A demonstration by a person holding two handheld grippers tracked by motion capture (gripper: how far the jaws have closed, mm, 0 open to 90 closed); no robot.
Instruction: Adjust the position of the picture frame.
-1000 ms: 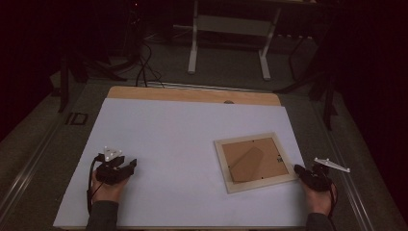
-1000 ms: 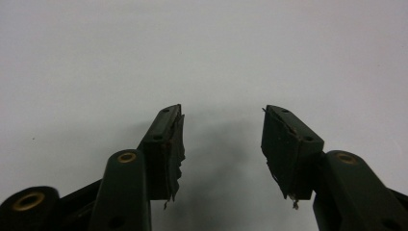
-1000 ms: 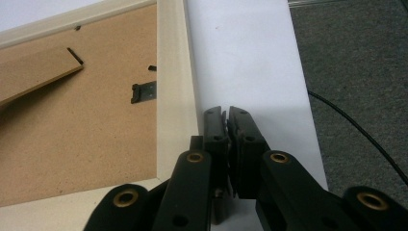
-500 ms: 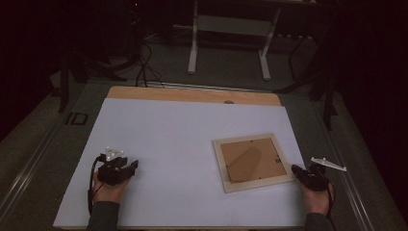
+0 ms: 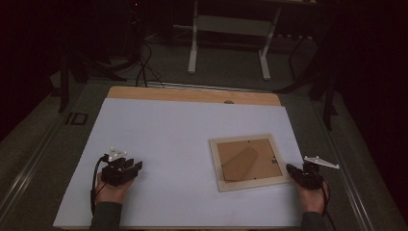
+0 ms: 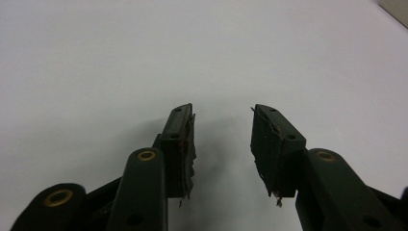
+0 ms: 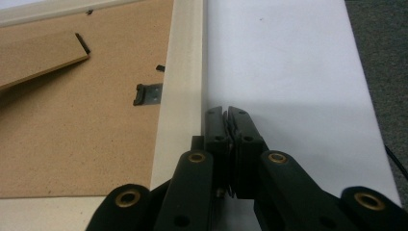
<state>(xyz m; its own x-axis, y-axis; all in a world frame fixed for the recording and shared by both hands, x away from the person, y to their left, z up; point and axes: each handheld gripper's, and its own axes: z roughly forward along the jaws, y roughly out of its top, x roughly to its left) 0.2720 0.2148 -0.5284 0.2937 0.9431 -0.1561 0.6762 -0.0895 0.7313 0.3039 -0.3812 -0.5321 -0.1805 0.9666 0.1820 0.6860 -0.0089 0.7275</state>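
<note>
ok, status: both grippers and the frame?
Left gripper open, jaws just been closing, nothing between them. Right gripper shut, empty, against right edge of pale wooden picture frame, lying face down. White table around it bare.

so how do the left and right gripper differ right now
The left gripper has a clear gap between its jaws, which have just been closing on nothing; the right gripper is shut. The left gripper sits over bare white table, apart from the picture frame; the right gripper sits against the frame's edge. Both lie low, hand-held.

Pale wooden picture frame [image 5: 250,162], face down
</note>
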